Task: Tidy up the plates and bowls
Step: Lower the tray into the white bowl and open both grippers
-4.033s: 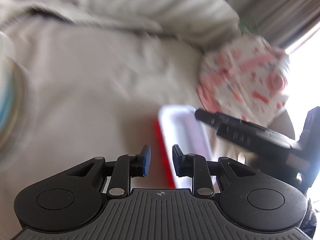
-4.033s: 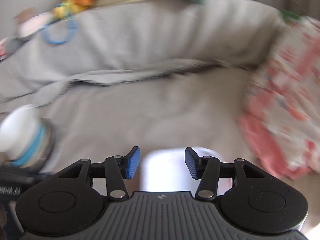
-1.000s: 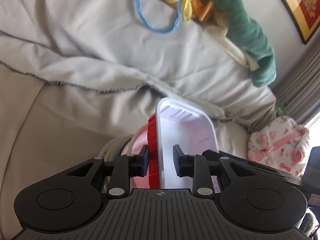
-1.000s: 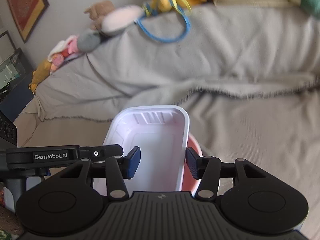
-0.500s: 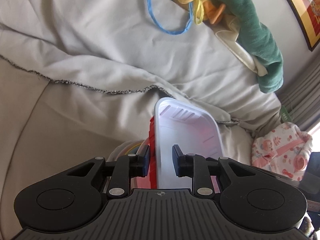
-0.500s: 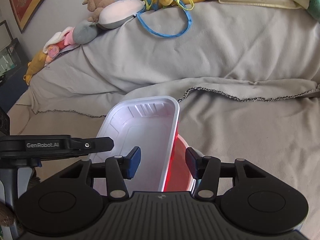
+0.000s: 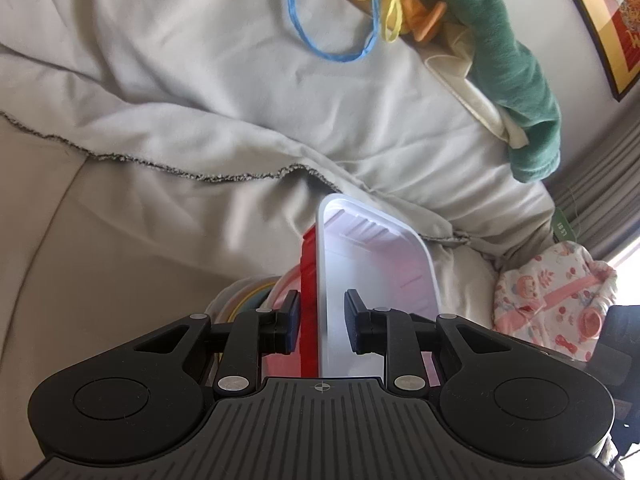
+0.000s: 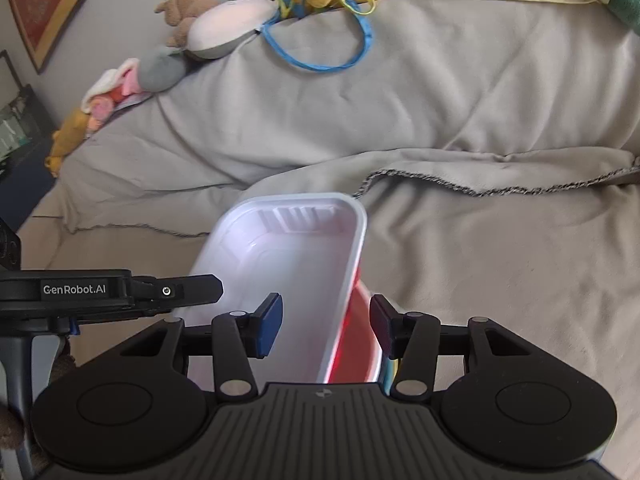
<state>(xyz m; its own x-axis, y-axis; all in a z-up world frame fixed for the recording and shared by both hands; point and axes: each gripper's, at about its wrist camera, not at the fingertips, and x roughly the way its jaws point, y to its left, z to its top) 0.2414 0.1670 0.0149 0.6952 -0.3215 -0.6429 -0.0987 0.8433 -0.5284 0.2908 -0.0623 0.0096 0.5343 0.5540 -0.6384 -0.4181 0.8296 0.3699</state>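
A white rectangular plastic tray (image 7: 376,272) with a red outer side stands tilted over a stack of bowls: a pink-red bowl (image 8: 356,356) on top, bowls with blue and yellow rims (image 7: 248,296) below. My left gripper (image 7: 319,326) has its fingers on either side of the tray's long rim, close around it. My right gripper (image 8: 325,326) is open, its fingers straddling the tray's other long rim (image 8: 348,288) and the bowl without touching. The left gripper's body shows in the right wrist view (image 8: 120,292). The bottom of the stack is hidden.
The stack sits on a sofa seat under a grey throw (image 8: 480,240). Stuffed toys (image 8: 224,28) and a blue loop (image 8: 320,56) lie along the backrest. A green cloth (image 7: 516,72) hangs at the back; a pink patterned bundle (image 7: 556,300) lies to the right.
Both grippers carried the tray across the sofa to the bowl stack. In the last second the tray has tipped a little further and the view has shifted slightly; the grips look unchanged.
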